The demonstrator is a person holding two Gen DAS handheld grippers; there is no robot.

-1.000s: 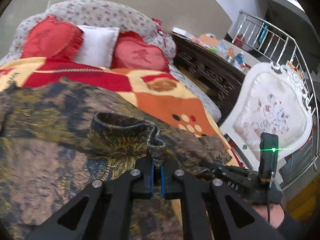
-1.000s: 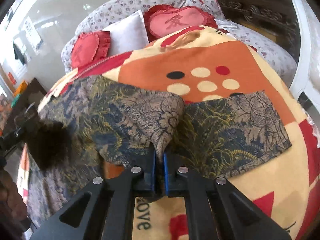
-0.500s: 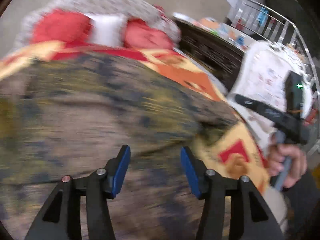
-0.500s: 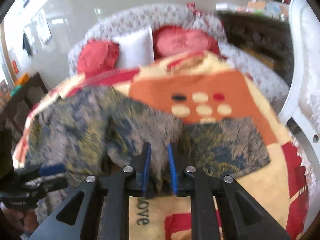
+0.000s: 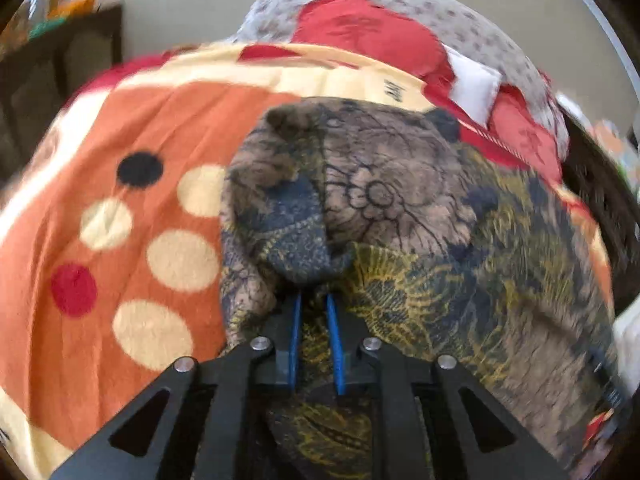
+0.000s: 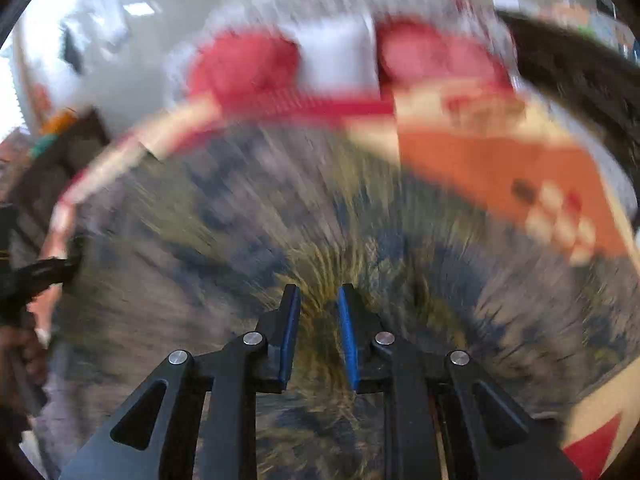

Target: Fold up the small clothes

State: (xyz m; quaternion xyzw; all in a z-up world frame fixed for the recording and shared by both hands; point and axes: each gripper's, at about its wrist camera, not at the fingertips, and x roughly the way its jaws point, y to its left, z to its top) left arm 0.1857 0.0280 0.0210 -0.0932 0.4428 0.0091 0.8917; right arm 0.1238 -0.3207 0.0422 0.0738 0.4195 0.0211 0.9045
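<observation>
A printed garment (image 5: 400, 208) lies on the blanket (image 5: 132, 152) of a bed, below the red pillows (image 5: 360, 32), bunched into a soft hump. It looks light and limp, the kind of cloth that sags and drags wherever it is not held, so a hem or corner is the likely place to pinch it rather than the loose middle. The left gripper (image 5: 314, 304) is closing, its blue pads narrow around a fold of the cloth at the hump's near foot; whether they press it yet is not clear. The right gripper (image 6: 319, 296) stands slightly parted over the same cloth, nothing visibly pinched, in a badly blurred view. The fabric is brown, navy and mustard, with drawn flowers and leaves.
</observation>
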